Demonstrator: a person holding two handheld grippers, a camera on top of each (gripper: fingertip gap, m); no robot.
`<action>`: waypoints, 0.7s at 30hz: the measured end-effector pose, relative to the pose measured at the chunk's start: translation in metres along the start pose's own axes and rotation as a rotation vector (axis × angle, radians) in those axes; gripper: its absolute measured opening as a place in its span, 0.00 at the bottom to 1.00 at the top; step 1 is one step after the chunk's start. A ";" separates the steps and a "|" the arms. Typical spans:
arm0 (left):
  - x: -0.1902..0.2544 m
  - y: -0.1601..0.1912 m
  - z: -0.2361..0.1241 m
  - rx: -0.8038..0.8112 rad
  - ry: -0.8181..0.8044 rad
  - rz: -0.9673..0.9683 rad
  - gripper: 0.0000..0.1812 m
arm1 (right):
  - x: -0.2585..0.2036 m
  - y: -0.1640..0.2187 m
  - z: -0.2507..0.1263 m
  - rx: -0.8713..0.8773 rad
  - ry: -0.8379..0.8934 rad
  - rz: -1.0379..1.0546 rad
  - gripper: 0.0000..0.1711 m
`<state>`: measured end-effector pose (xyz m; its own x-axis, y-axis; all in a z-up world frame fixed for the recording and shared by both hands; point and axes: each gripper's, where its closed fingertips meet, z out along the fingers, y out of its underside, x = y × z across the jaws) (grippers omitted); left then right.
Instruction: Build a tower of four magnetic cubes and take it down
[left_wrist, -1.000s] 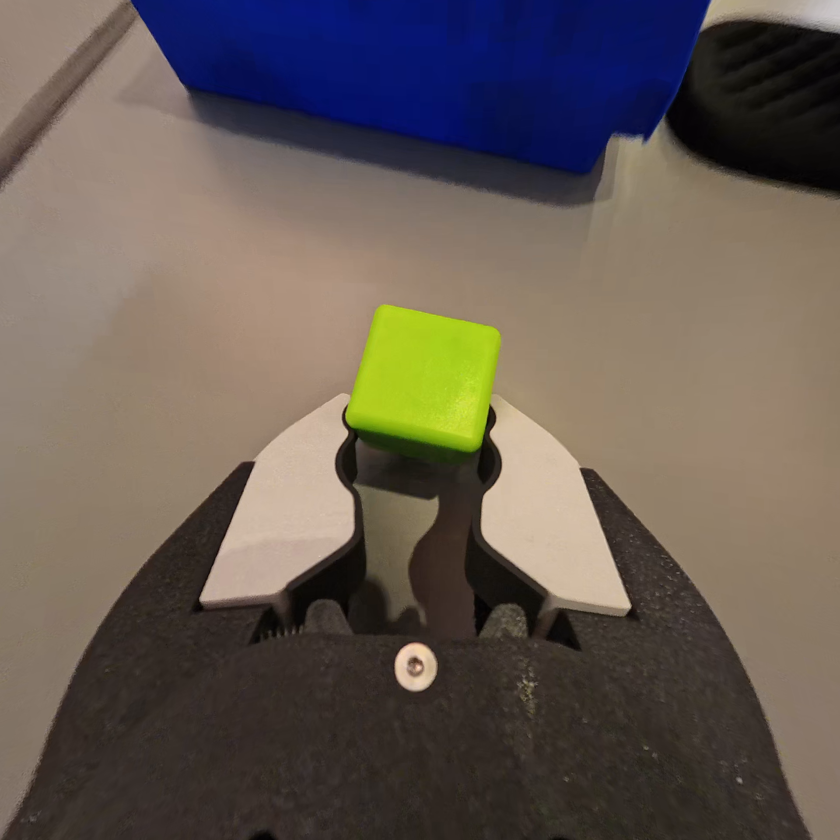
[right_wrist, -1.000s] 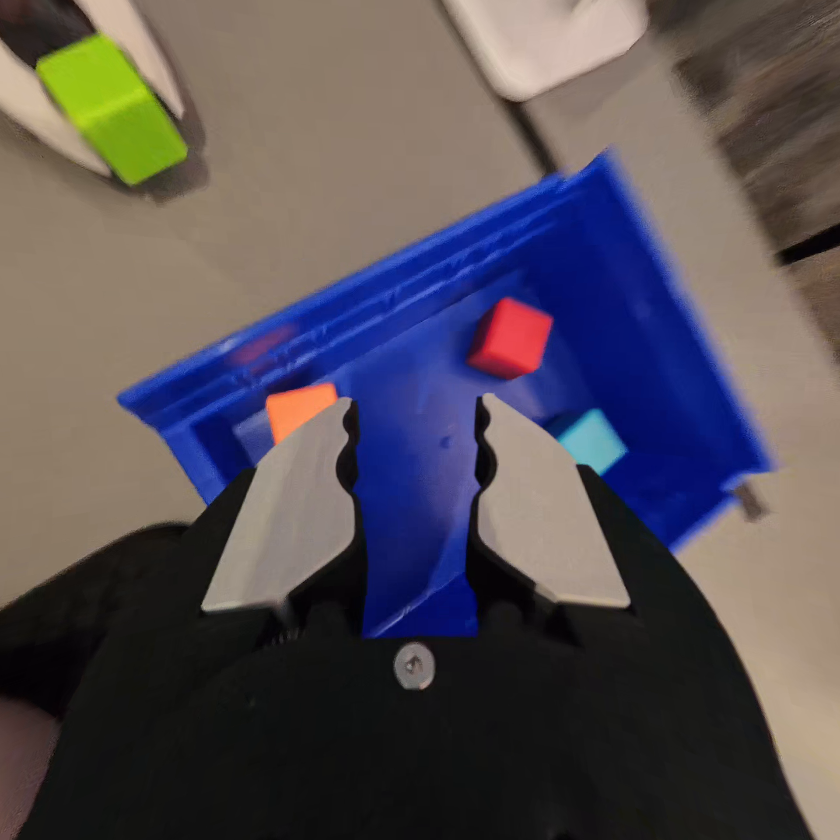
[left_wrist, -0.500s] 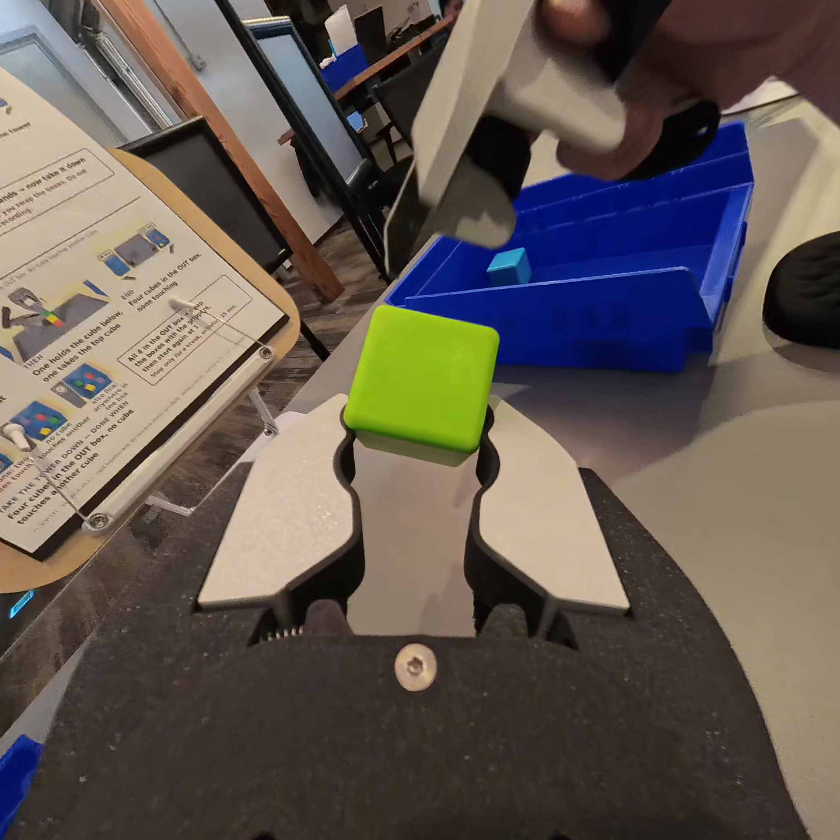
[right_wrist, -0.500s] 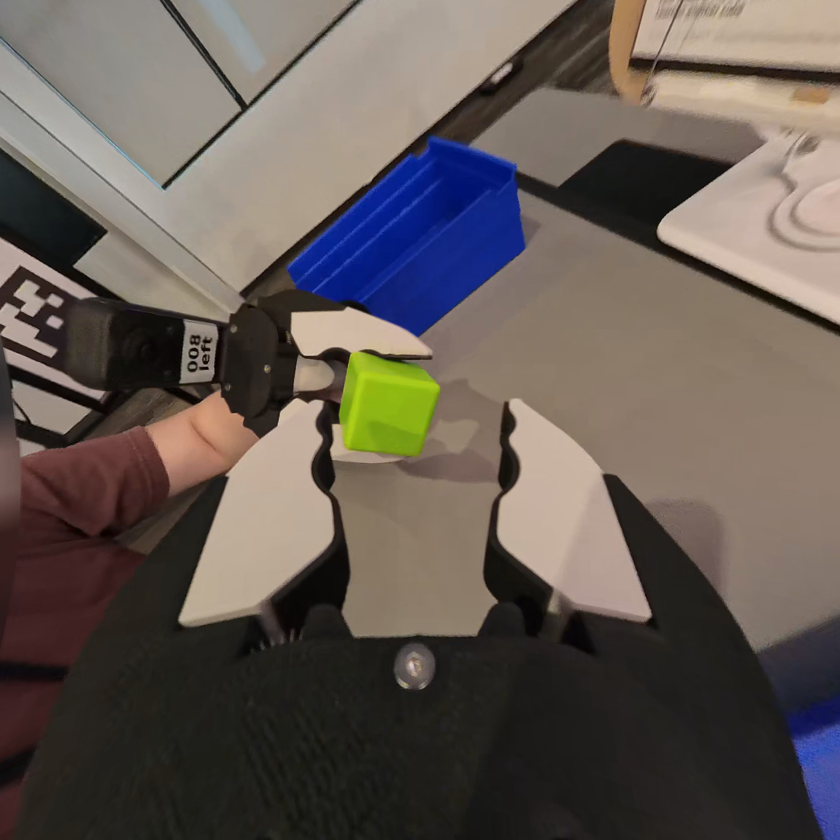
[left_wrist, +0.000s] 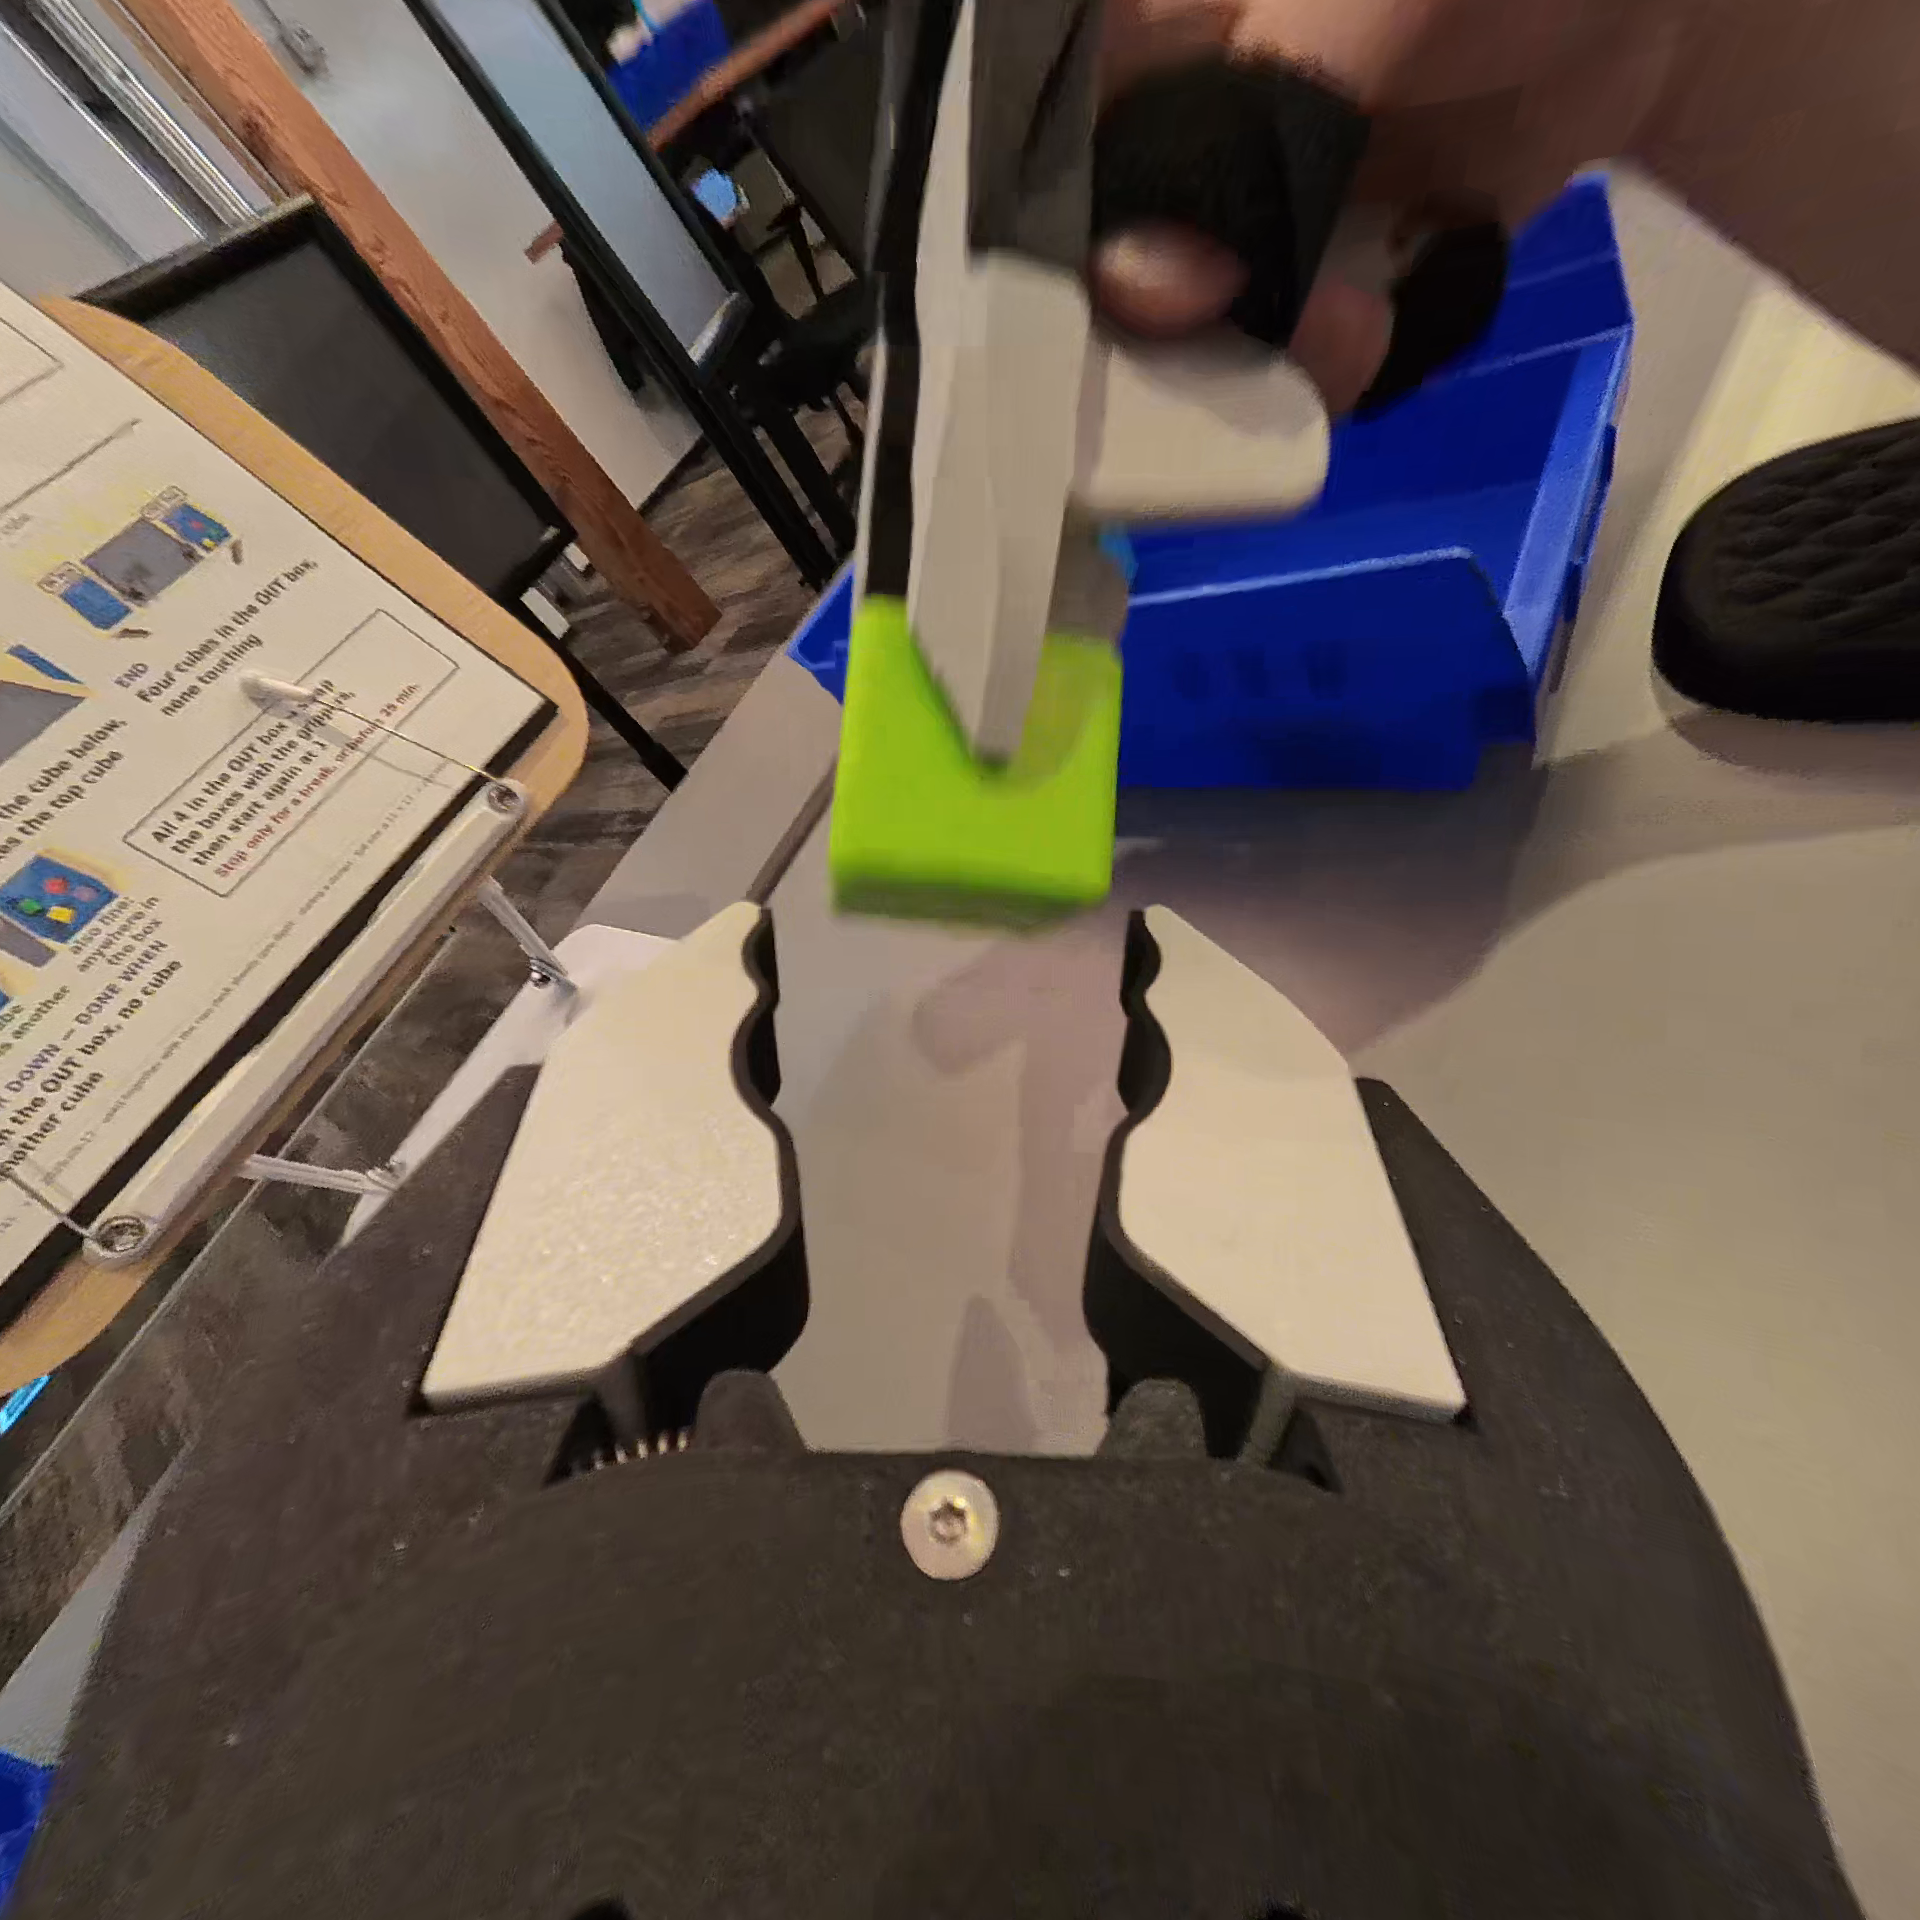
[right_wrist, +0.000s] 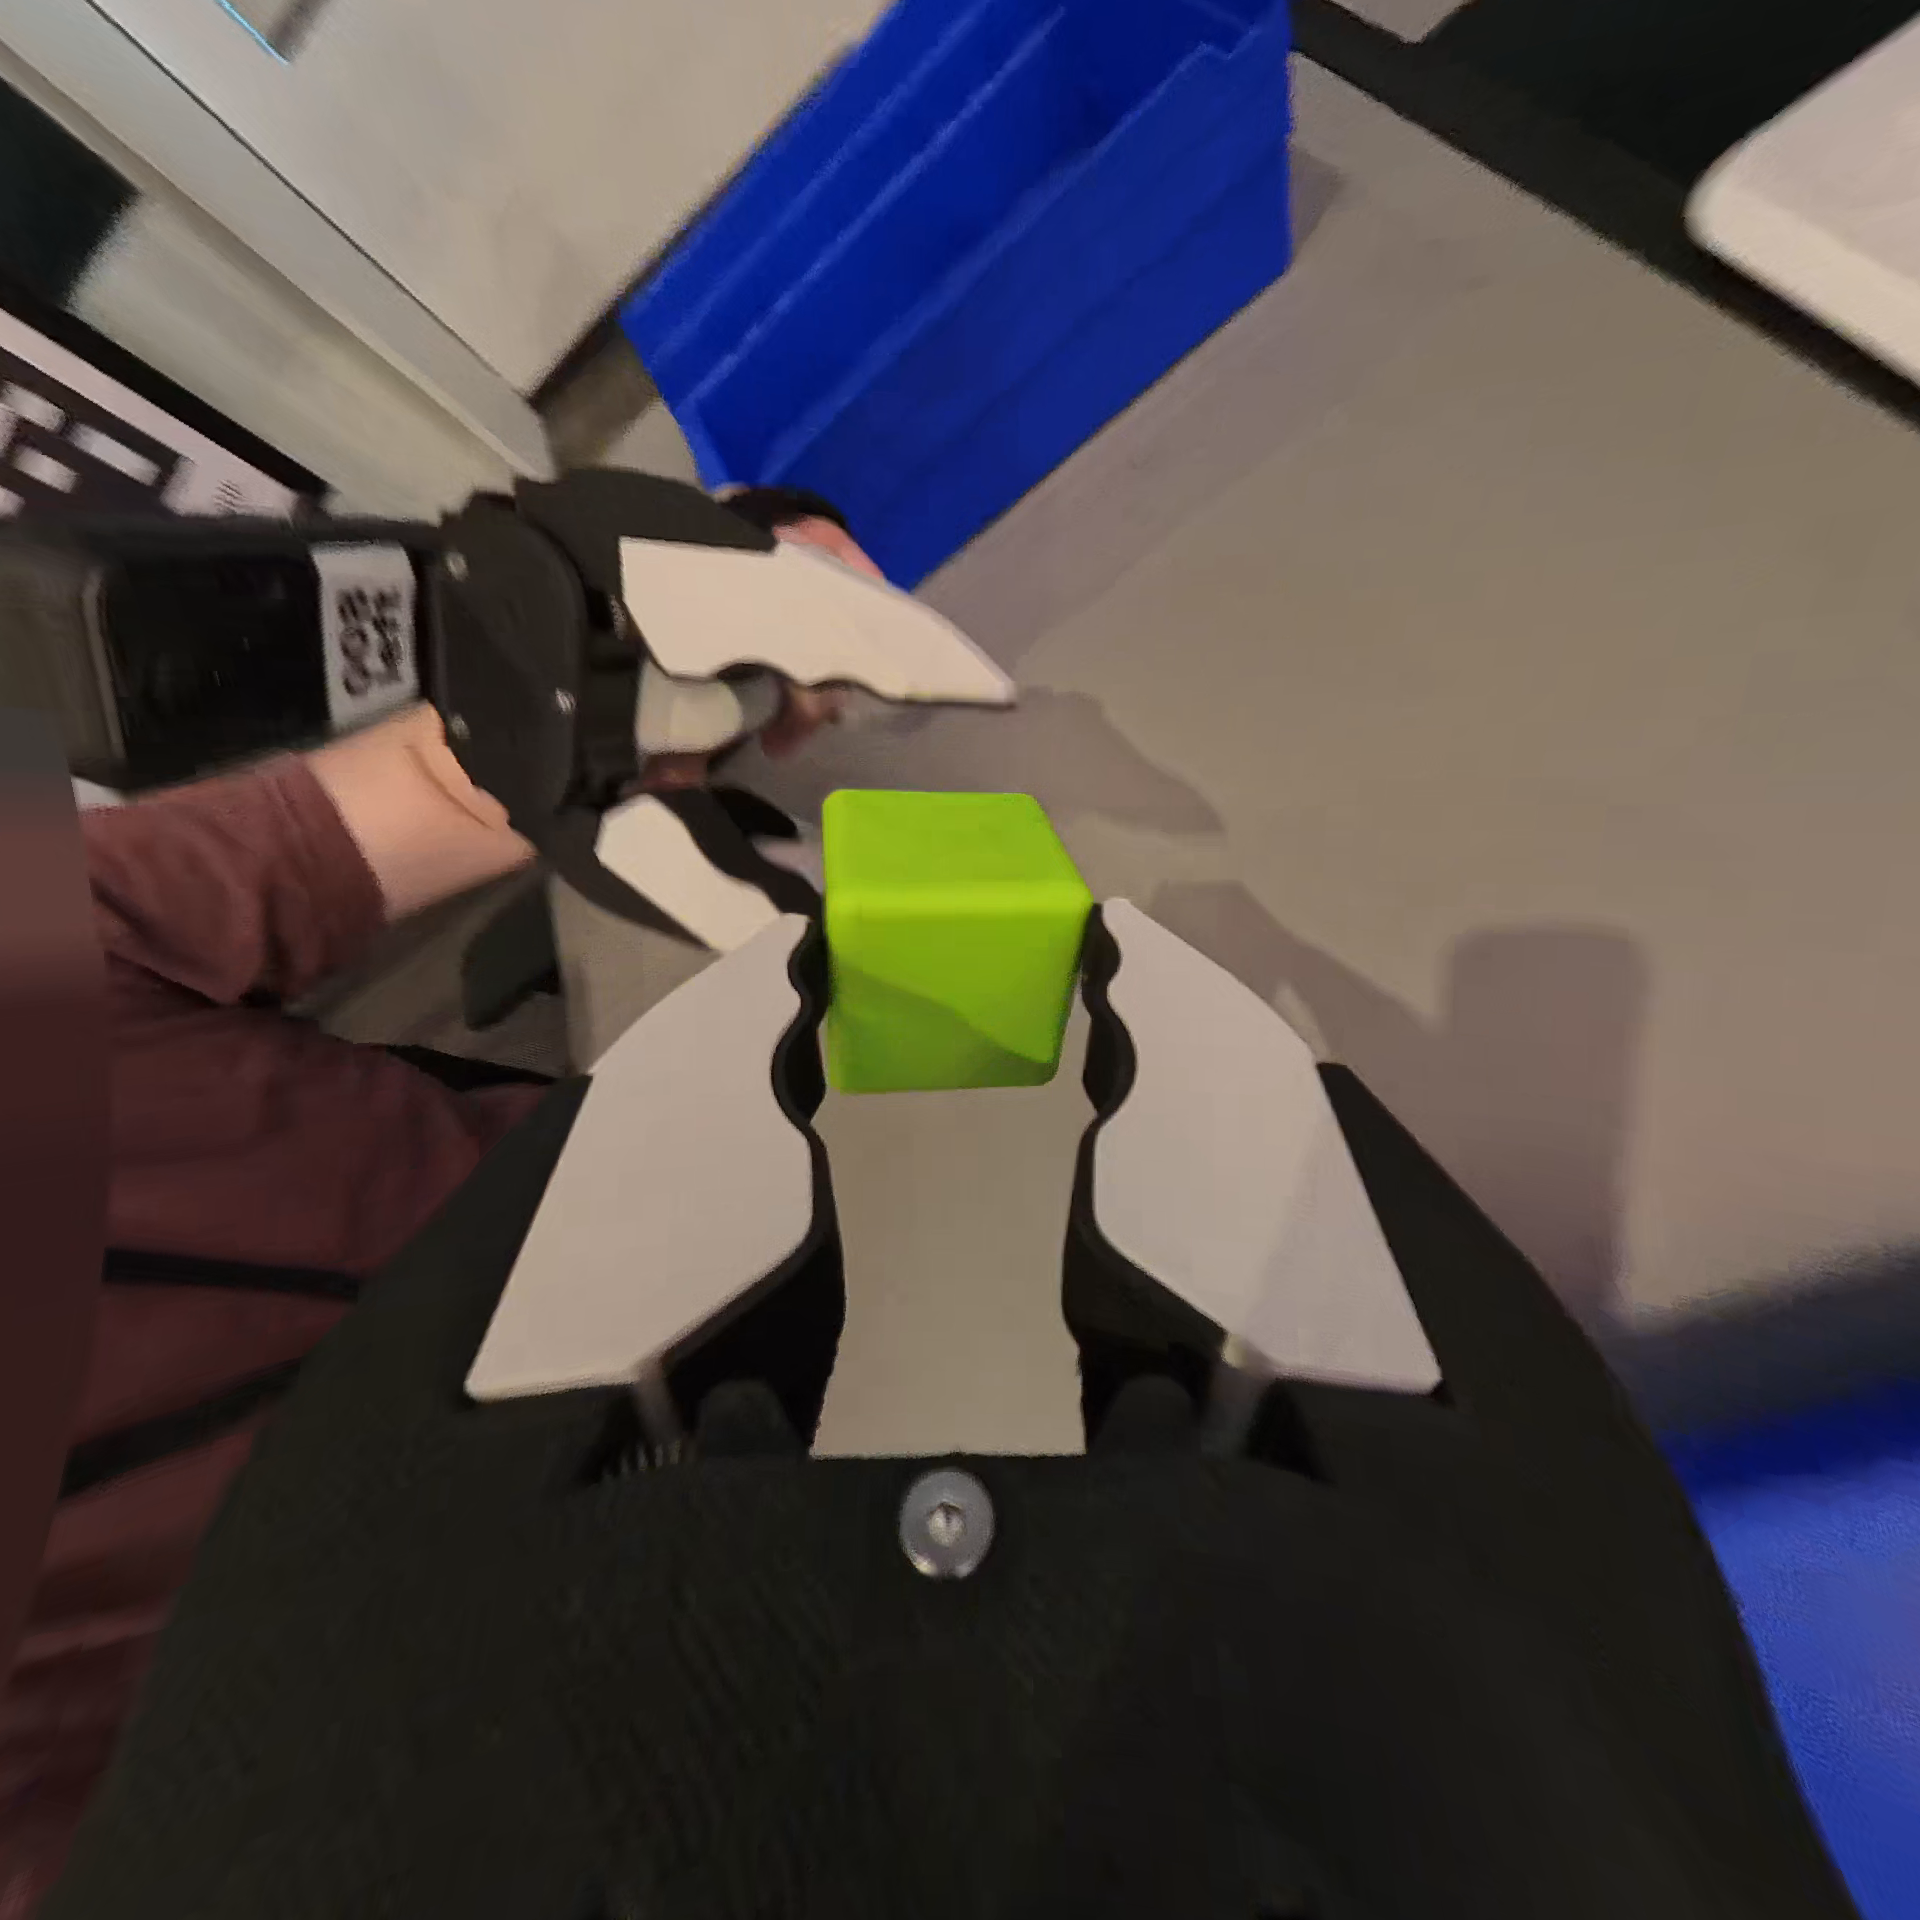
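A lime green cube sits between the fingers of my right gripper, which is shut on its two sides. In the left wrist view the right gripper comes down on the cube from above. My left gripper is open and empty, with its fingertips just short of the cube. In the right wrist view the left gripper shows to the left of the cube, jaws apart. The cube is over the grey table; I cannot tell whether it touches it.
A blue bin stands beyond the cube, and another blue bin at the table's far edge. An instruction board stands on the left. A black pad lies at the right. A white tray is at the far right. The tips of both grippers are at nearly the same place.
My left gripper has opened and let go of the green cube. My right gripper has come in and shut on the cube.
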<state>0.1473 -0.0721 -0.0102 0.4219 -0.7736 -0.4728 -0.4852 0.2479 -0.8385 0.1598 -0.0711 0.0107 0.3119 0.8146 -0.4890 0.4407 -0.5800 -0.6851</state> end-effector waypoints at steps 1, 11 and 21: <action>0.003 0.002 0.001 -0.027 0.020 0.003 0.36 | 0.007 0.006 -0.019 -0.022 0.075 -0.025 0.29; 0.003 0.004 -0.010 -0.131 0.092 0.014 0.31 | 0.151 0.190 -0.181 -0.600 0.783 0.370 0.28; -0.046 -0.013 -0.046 -0.093 -0.020 -0.058 0.32 | 0.178 0.225 -0.175 -0.811 0.829 0.432 0.30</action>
<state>0.0987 -0.0670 0.0346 0.4660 -0.7728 -0.4307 -0.5282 0.1476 -0.8362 0.4615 -0.0565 -0.1361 0.8698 0.4831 0.1001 0.4708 -0.8734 0.1241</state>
